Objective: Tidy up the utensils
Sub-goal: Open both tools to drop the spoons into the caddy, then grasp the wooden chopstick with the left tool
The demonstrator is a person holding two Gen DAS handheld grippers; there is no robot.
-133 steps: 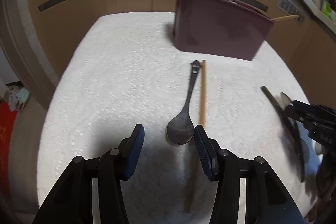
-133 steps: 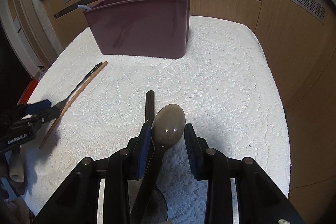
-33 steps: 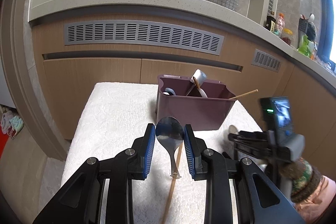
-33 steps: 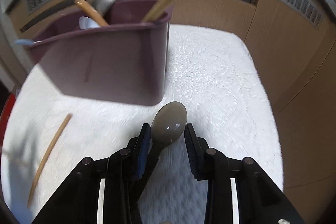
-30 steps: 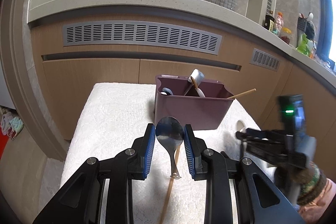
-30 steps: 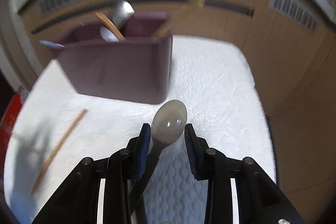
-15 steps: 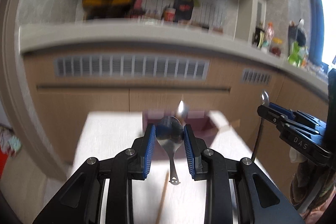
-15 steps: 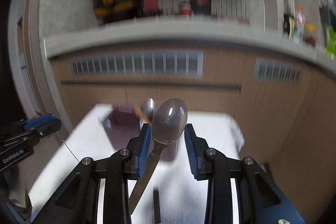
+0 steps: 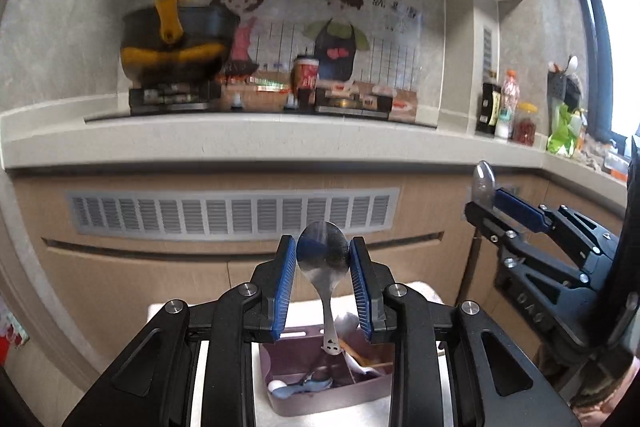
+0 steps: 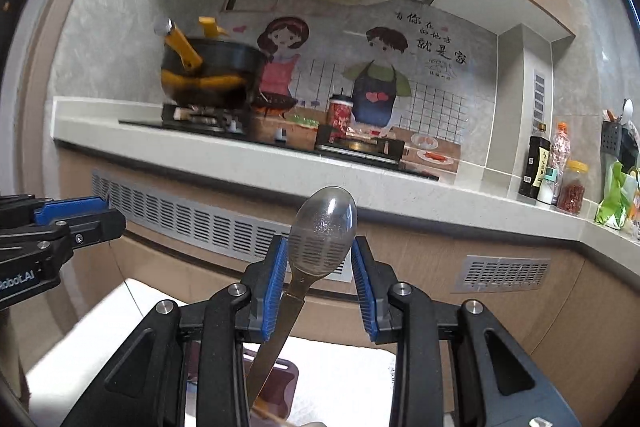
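Observation:
My left gripper (image 9: 323, 267) is shut on the bowl of a steel spoon (image 9: 323, 259), whose handle hangs down over the maroon utensil holder (image 9: 320, 391). The holder stands on the white cloth and has several utensils in it. My right gripper (image 10: 320, 263) is shut on the bowl of a second steel spoon (image 10: 322, 227), its long handle slanting down toward the holder's corner (image 10: 286, 385). The right gripper (image 9: 486, 205) with its spoon also shows at the right of the left wrist view. The left gripper's fingers (image 10: 84, 215) reach in from the left edge of the right wrist view.
A kitchen counter (image 9: 280, 139) runs across behind, with a pot on a stove (image 9: 172, 39), a red cup and bottles (image 10: 548, 163) at the right. Wooden cabinet fronts with vent grilles (image 9: 232, 213) lie below. The white cloth (image 10: 344, 375) covers the table under both grippers.
Both grippers have risen with their spoons and tilted up, so the views now show the counter and wall. The holder has dropped to the bottom of both views.

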